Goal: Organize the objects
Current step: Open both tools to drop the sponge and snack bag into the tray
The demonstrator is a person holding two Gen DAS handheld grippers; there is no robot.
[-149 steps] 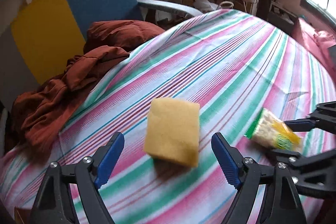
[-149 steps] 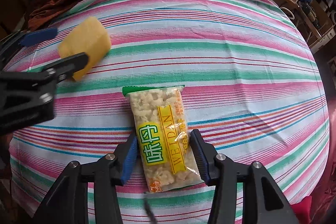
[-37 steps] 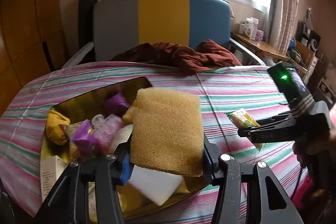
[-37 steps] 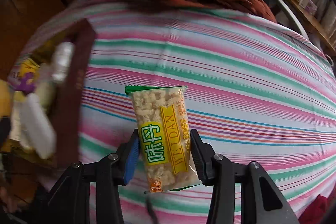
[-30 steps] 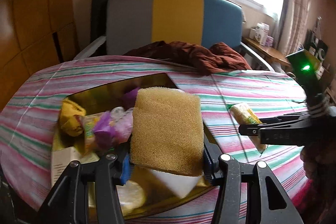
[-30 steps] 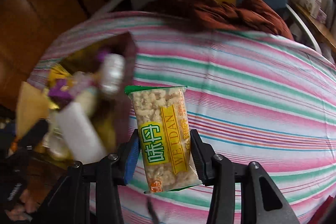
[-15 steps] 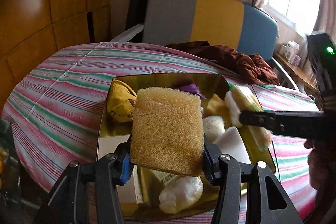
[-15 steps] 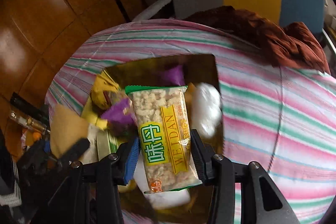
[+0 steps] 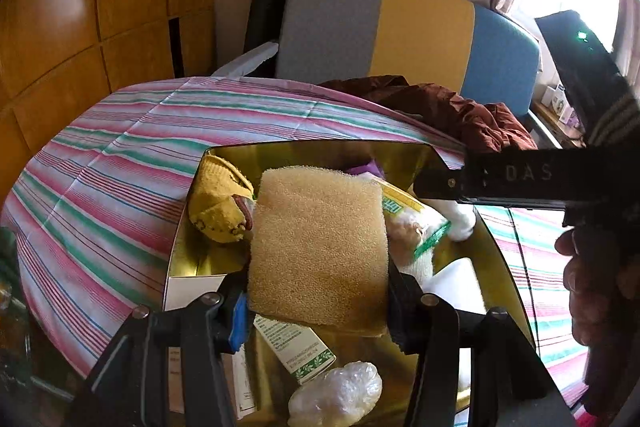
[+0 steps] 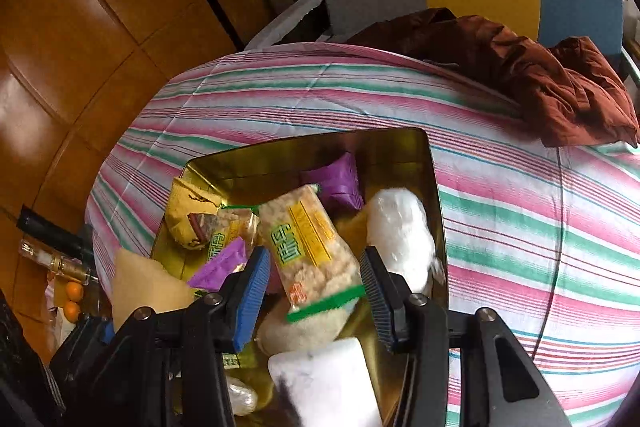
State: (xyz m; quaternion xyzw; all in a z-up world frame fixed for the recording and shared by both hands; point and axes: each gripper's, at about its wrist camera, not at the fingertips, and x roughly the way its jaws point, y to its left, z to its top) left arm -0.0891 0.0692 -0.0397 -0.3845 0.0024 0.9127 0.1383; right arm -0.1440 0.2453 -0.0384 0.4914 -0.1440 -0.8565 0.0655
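Snack packet (crinkly plastic) has left the right gripper, now spread above the gold tin; left gripper still pinches the porous sponge.

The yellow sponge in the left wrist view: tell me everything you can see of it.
The yellow sponge is a thick rectangular block of coarse, porous foam, tan-yellow, darker along its near edge. The left hand-held gripper is shut on its lower sides, with the broad face toward the camera. It is held over the gold tin, in front of the snack packets inside. Whether it touches any of them cannot be told. The right wrist view shows one corner of it at the tin's left edge.
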